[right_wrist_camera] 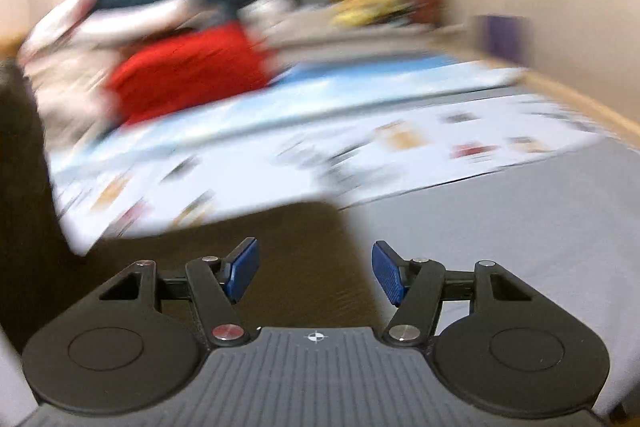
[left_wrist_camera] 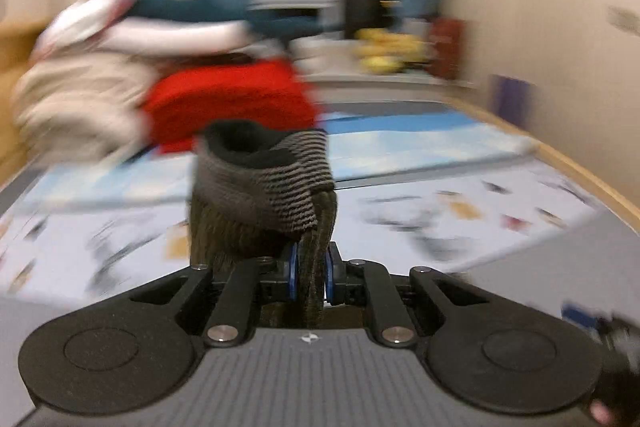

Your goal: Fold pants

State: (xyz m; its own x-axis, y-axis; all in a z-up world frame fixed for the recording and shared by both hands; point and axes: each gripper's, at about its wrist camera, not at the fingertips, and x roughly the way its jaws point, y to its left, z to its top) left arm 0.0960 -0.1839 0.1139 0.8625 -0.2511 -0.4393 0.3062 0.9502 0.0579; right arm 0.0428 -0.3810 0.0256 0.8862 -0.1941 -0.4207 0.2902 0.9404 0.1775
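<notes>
Pinching the pants [left_wrist_camera: 264, 187] in my left gripper [left_wrist_camera: 311, 277], I see its blue pads pressed onto a dark olive fold of the cloth, with the striped grey-and-black waistband bunched up above the fingers [left_wrist_camera: 293, 267] and curling over to the left. That bundle is lifted in front of the camera, clear of the surface [left_wrist_camera: 560, 267] behind it. In the right wrist view, more of the same dark cloth [right_wrist_camera: 240, 247] lies flat on the grey surface [right_wrist_camera: 520, 227], running up the left edge of the picture and under my right gripper [right_wrist_camera: 314, 273]. Its fingers [right_wrist_camera: 386, 273] are spread wide, hovering over the cloth's edge with nothing between the pads; whether they touch the cloth I cannot tell.

Beyond the pants lies a pale printed sheet [right_wrist_camera: 360, 155] with small coloured pictures, and past it a blue-and-white sheet [left_wrist_camera: 400, 143]. Both views are blurred. At the far left sits a heap of laundry: a red piece [left_wrist_camera: 232, 103] at the front, a beige one [left_wrist_camera: 80, 99] beside it, and white and teal pieces [left_wrist_camera: 180, 11] on top. Something yellow [left_wrist_camera: 384, 51] sits further back near the wall. A wooden rim [left_wrist_camera: 580, 167] borders the right side. At the lower right corner of the left view a hand [left_wrist_camera: 616, 383] in a dark glove shows.
</notes>
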